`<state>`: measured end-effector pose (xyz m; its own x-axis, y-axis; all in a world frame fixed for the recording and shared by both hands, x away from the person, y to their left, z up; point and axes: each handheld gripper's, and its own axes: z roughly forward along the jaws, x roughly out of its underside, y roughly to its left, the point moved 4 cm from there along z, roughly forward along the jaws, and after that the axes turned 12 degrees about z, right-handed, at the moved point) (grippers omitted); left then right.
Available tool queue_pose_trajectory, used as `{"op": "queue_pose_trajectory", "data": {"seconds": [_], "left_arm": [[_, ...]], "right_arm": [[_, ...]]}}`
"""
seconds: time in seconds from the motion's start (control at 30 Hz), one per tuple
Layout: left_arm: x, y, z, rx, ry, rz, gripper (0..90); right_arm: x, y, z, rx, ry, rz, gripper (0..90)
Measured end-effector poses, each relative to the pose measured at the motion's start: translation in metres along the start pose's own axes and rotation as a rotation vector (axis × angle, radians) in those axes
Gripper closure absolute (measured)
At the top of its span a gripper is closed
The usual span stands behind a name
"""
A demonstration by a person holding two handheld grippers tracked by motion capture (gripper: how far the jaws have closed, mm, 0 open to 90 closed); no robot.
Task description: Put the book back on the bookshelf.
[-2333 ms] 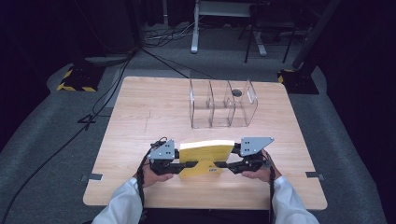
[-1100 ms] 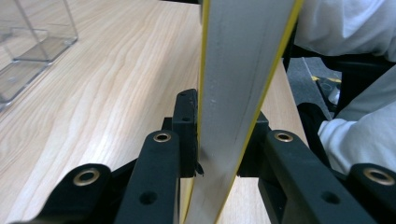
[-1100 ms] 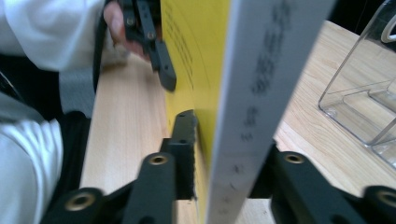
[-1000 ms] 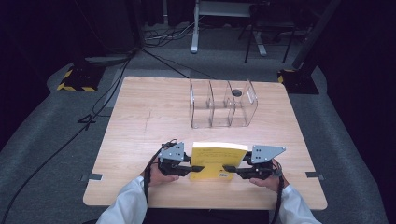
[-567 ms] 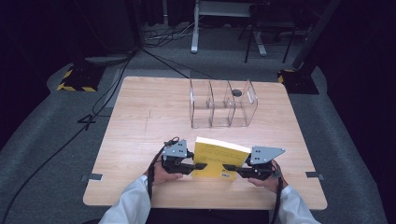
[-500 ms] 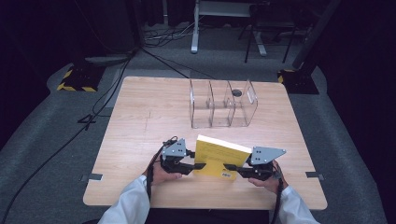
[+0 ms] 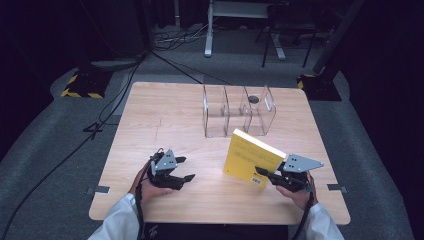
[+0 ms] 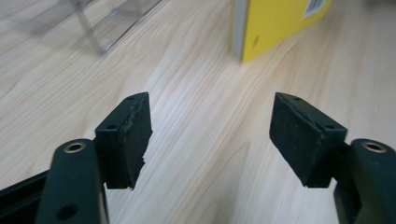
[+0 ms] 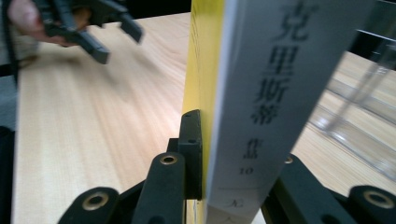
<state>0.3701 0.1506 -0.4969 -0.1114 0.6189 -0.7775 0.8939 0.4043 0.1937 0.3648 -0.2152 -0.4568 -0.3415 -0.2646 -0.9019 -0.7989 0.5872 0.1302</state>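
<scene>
The right gripper [image 7: 264,173], low at the frame's lower right, clamps its fingers on the spine end of the yellow book [image 7: 251,157], which stands tilted on the surface [image 7: 165,115] before the clear organizer [image 7: 239,110]. The left gripper [image 7: 186,169], lower left, has just been opening its fingers, nothing between them, level above the wood.

1. The grey spine of the yellow book [image 9: 261,107] carries dark Chinese characters running downward: 克里斯蒂.
2. Below these stands the number 10.
3. A barcode label [image 7: 257,181] sits on its cover, too small to read.

Book [image 9: 261,93] top cut off, far tool [image 9: 100,35] blurred
</scene>
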Motion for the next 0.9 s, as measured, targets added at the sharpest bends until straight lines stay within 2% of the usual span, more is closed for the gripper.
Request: {"op": "queue_pose_trajectory", "data": {"seconds": [0.2,0.27,0.37,0.47,0.6,0.67,0.77,0.9], "left_arm": [[0.030,0.002,-0.011,-0.072,0.106,-0.035,19.6],[0.037,0.002,-0.015,-0.078,0.112,-0.060,17.7],[0.046,0.003,-0.019,-0.086,0.137,-0.081,17.2],[0.056,0.004,-0.021,-0.074,0.156,-0.101,16.9],[0.063,0.006,-0.022,-0.089,0.171,-0.138,17.0],[0.064,0.006,-0.023,-0.102,0.182,-0.121,17.6],[0.066,0.006,-0.024,-0.098,0.185,-0.123,17.5],[0.068,0.007,-0.026,-0.085,0.186,-0.156,16.8]], "right_arm": [[0.002,-0.012,-0.009,0.072,-0.014,0.033,76.5],[0.002,-0.016,-0.012,0.089,-0.026,0.050,76.5],[0.002,-0.022,-0.016,0.143,-0.047,0.065,76.6],[0.002,-0.029,-0.022,0.177,-0.060,0.081,76.6],[-0.001,-0.035,-0.030,0.207,-0.078,0.093,76.6],[-0.003,-0.037,-0.034,0.224,-0.090,0.100,76.6],[-0.006,-0.041,-0.038,0.239,-0.104,0.106,76.6],[-0.010,-0.046,-0.041,0.283,-0.114,0.114,76.6]]}}
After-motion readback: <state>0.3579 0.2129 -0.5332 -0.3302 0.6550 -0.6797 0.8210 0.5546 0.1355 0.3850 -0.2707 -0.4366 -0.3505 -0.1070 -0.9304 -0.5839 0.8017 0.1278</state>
